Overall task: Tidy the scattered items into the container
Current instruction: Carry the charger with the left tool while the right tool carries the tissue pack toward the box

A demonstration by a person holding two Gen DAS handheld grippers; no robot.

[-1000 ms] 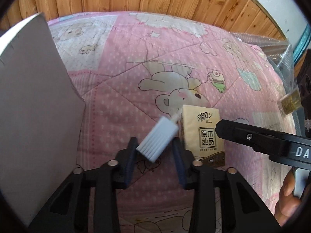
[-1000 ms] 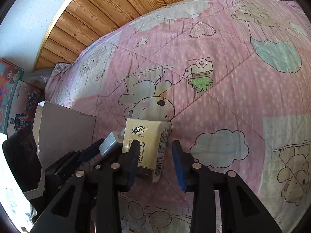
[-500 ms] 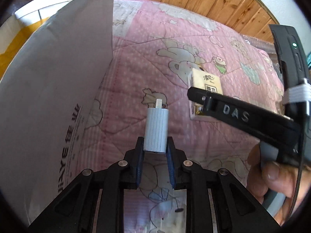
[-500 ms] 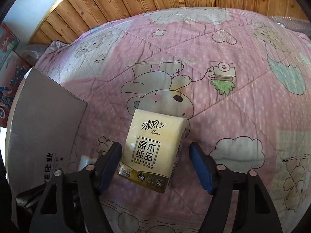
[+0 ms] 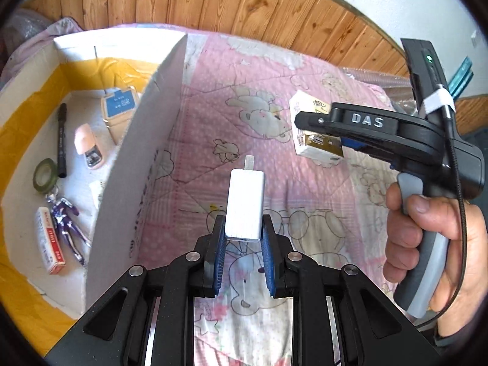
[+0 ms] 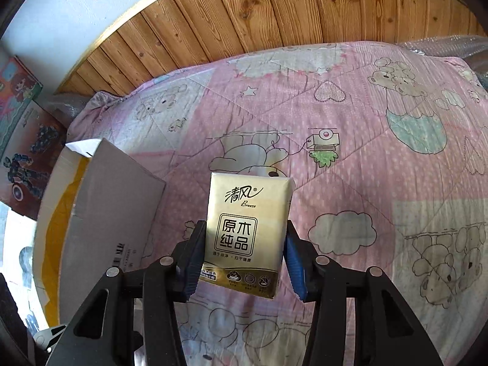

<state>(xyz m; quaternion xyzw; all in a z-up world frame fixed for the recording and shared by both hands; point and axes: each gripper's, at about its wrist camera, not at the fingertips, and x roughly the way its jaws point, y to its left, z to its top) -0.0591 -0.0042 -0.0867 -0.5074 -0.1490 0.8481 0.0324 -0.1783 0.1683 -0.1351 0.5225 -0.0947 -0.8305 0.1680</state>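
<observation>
Above quilt (image 5: 305,189), left tongs (image 5: 243,238) gripping adapter (image 5: 245,204)

1. Under my tool lies a bed covered by a pink quilt (image 6: 350,164) printed with bears, clouds, hearts and stars, stitched in diagonal squares.
2. Ahead of the tool, beyond the quilt's far edge, runs a wall of knotty wooden panelling (image 6: 274,9), its planks upright and warm brown.
3. Above the panelling a pale trim strip meets a white plastered wall (image 6: 76,9).
4. Far to the left of my right tool, colourful printed boxes (image 6: 21,116) stand against the wall.
5. Clear bubble wrap (image 6: 442,45) sits at the bed's far right corner.
6. Bright daylight falls across the quilt.
</observation>
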